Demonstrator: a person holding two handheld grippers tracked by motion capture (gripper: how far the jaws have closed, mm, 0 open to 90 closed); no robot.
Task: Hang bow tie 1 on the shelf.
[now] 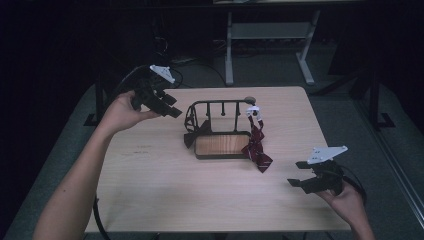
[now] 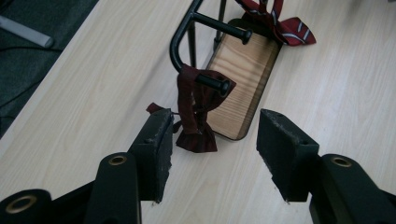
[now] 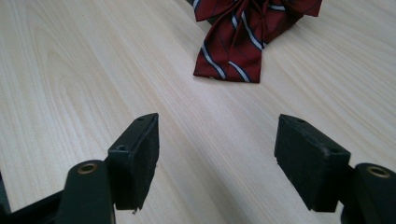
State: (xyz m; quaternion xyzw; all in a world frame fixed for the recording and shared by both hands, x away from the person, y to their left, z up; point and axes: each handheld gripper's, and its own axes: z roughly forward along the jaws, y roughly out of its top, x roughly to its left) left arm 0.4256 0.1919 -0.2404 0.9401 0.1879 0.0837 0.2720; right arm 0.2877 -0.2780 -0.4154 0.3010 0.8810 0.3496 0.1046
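Note:
A black metal rack (image 1: 220, 105) with a wooden base (image 1: 221, 145) stands mid-table. A dark maroon bow tie (image 1: 192, 131) hangs from the rack's left peg; in the left gripper view this bow tie (image 2: 196, 112) drapes over the peg, just beyond the jaws. A red striped tie (image 1: 256, 145) hangs at the rack's right end, and its tail (image 3: 238, 42) lies on the table ahead of the right jaws. My left gripper (image 1: 172, 107) is raised left of the rack, open and empty. My right gripper (image 1: 299, 175) hovers near the table's front right, open and empty.
The light wooden table (image 1: 165, 190) has bare surface in front of the rack. Its right edge runs close to my right hand. Beyond the far edge stand a grey desk frame (image 1: 270, 45) and dark floor.

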